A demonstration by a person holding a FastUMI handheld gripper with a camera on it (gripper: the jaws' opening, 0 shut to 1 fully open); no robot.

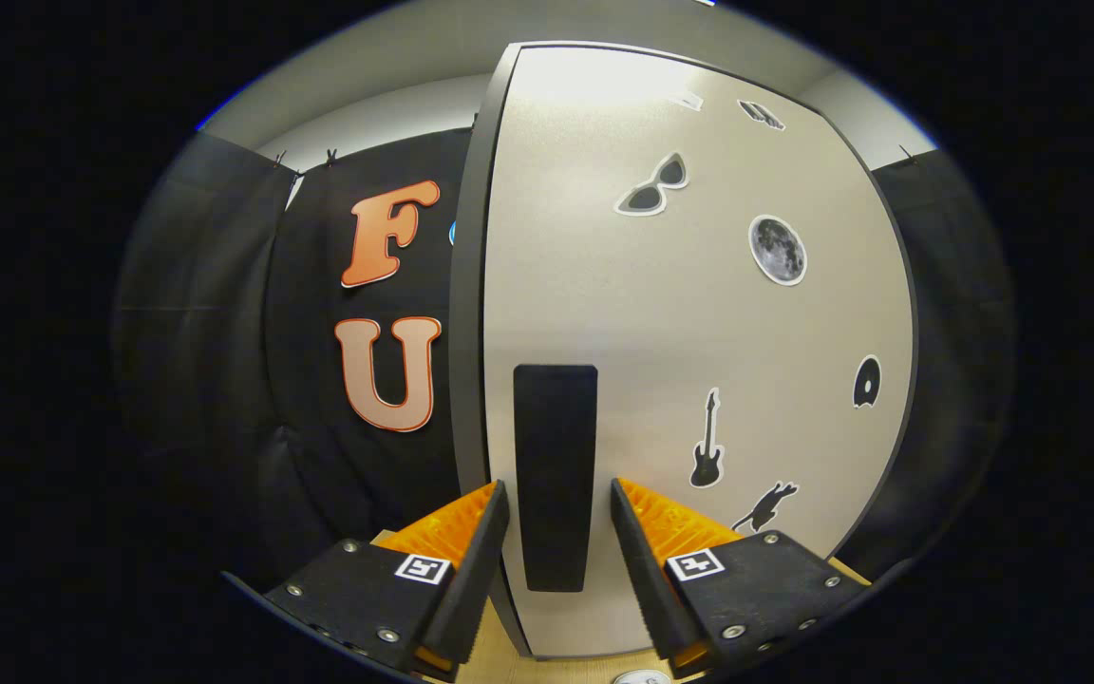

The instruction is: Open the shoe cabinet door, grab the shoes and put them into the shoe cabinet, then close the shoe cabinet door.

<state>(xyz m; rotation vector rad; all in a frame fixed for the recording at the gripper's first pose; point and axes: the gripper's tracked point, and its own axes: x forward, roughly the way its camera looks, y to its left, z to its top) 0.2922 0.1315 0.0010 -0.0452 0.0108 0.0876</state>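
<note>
A black cloth wall (pixel 224 361) closes off the booth behind and to both sides, clipped up under a pale ceiling. A strip of light wooden floor (pixel 547 665) shows at the very bottom, between and below the fingers.

The shoe cabinet door (pixel 661 313) stands upright directly ahead, a broad pale grey panel with a dark edge running down its left side. Stickers dot its face: sunglasses (pixel 653 186) and a moon (pixel 778 249) high up, a guitar (pixel 707 441) and a running cat (pixel 767 504) lower down, a small dark disc (pixel 866 382) near the right edge. A long black handle (pixel 556 475) is fixed vertically near the door's left edge.

The hand-held gripper (pixel 558 508) is spread, its two fingers (pixel 485 541) set on either side of the handle's lower half. The handle sits in the gap between them, and a sliver of door shows on each side of it, so neither finger looks pressed against it. Whether the tips touch the door face cannot be told.
</note>
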